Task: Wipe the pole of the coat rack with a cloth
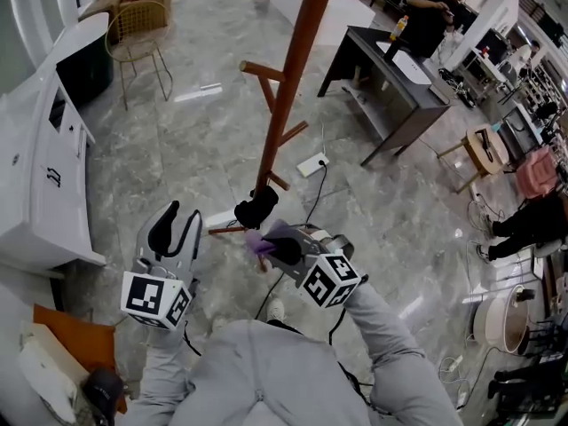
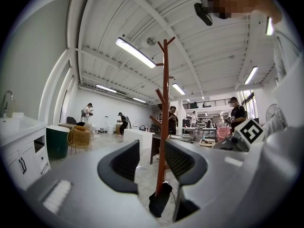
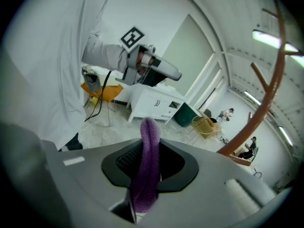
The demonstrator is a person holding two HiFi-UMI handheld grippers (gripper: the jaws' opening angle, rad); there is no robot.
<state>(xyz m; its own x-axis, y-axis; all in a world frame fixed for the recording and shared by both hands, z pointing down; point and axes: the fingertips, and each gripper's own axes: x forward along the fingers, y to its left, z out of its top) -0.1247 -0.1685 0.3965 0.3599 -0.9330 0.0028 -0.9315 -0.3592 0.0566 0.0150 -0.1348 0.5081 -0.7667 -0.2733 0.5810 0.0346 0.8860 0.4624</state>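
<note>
Jaws of the right gripper (image 3: 145, 167) clench a purple knit cloth (image 3: 149, 137); left gripper (image 2: 156, 166) jaws released. The narrow fold may skid off the red-brown wooden pole (image 1: 289, 87) at twelve o'clock.

Floor: grey marbled stone tiles (image 1: 204, 149), glossy, lay under both grippers.
Coat rack: a reddish-brown wooden pole with side pegs (image 1: 286, 96) stood on it, its dark foot just ahead of the right gripper (image 1: 271, 242).
Power strip: a white plastic block (image 1: 312, 163) lay flat beyond the right gripper, near the pole.
Chair: a wicker seat on thin metal legs (image 1: 140, 38) stood far ahead of the left gripper (image 1: 173, 229).
Desk: a dark rectangular table (image 1: 390, 87) stood well beyond the right gripper.
</note>
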